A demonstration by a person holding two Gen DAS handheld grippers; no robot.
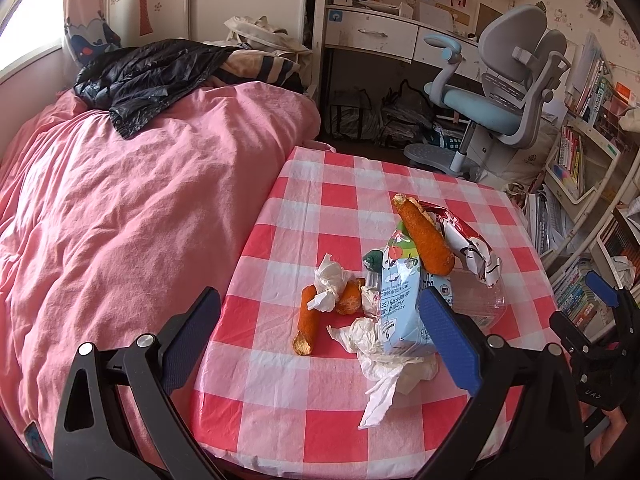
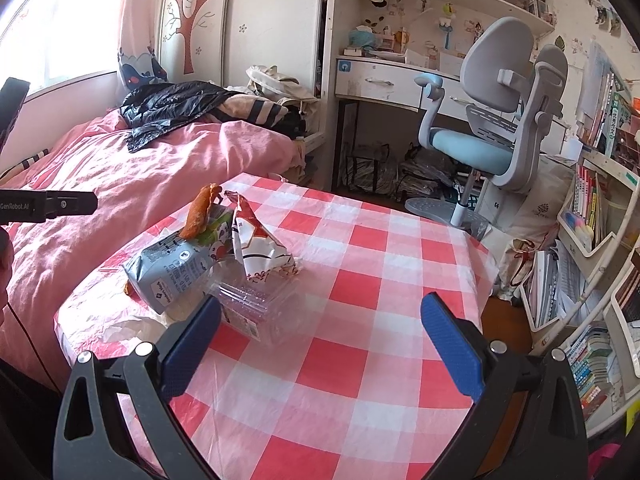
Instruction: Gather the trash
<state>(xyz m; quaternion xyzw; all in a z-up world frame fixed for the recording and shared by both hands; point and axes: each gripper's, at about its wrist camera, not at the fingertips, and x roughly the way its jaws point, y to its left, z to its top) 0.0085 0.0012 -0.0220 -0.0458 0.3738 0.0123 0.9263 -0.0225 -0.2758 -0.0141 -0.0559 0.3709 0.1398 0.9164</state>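
So here's where we're at: both sets of tongs are spread wide and holding nothing, hovering over the near edge of the checkered tabletop [image 1: 332, 412]. Nothing's picked up yet by the look of it.

Going left to right across the pile: closest to the left edge is a long orange peel strip [image 1: 307, 325], with a crumpled tissue [image 1: 329, 280] lying partly over its far end and a smaller peel chunk [image 1: 349, 298] right beside that. Next is a bigger wad of tissue [image 1: 384, 356] spilling toward the near edge, touching the pale blue carton [image 1: 404, 304]. That carton has another fat peel piece [image 1: 424, 236] resting on top of it, a crinkled red-and-white wrapper [image 1: 472, 248] leaning beside it, and a clear plastic tray [image 2: 256, 300] lying flat just to its right.

Our left tongs [image 1: 320, 336] already straddle the peel-and-tissue cluster, so we'd go for that first: drop straight down and close on the tissue and the peel under it together if they bunch. We'd leave the carton until its top peel is off, otherwise it probably rolls off. The right tongs [image 2: 320, 332] sit just right of the clear tray; grab it by a rim, since it looks slippery and flimsy.

No bin or bag in sight, so can't say where it all goes.
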